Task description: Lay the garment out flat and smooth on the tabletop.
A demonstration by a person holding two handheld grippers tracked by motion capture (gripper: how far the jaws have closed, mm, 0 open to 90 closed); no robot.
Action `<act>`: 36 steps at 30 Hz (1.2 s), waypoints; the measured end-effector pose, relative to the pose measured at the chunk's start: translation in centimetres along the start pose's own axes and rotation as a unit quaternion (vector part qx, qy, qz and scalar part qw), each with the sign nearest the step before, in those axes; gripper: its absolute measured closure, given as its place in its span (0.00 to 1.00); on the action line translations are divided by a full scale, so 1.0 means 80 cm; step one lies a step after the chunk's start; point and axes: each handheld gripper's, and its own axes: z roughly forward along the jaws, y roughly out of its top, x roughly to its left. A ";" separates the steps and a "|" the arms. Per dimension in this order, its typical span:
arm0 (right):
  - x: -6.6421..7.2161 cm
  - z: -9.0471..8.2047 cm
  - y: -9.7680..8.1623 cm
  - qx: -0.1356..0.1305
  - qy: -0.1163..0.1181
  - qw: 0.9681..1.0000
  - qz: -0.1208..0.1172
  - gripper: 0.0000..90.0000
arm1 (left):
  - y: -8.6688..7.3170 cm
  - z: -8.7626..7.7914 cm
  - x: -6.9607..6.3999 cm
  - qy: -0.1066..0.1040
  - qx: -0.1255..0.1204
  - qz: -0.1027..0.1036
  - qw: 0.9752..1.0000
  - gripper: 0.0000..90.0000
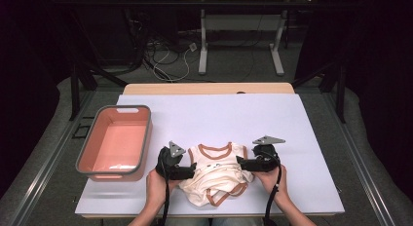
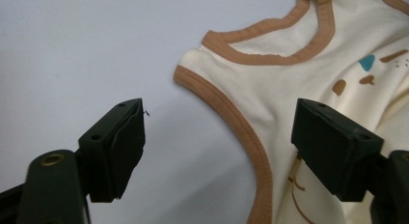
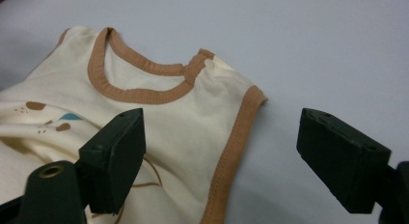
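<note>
Tabletop, bodysuit between parted fingers

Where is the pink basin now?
In the high view, the pink basin stands on the table's left side, left of the cream garment.

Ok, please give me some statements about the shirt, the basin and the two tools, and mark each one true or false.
1. Both tools, the left tool and the right tool, stand open. True.
2. The shirt lies inside the basin. False: it lies on the table, beside the basin.
3. The shirt has brown trim. True.
4. The basin is blue. False: it is pink with a grey rim.
5. The right tool grips the shirt. False: its jaws are apart over it.
</note>
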 end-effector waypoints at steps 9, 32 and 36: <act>-0.004 0.014 0.010 -0.018 0.006 1.000 0.015 0.13 | 0.005 0.015 0.007 0.003 -0.007 -0.017 1.000 0.13; -0.005 0.059 0.017 0.001 -0.021 1.000 0.021 0.34 | 0.021 0.056 0.010 0.016 0.006 -0.043 0.999 0.30; -0.002 0.066 0.013 0.011 -0.027 0.999 0.017 0.40 | 0.020 0.063 0.007 0.016 0.016 -0.040 0.999 0.37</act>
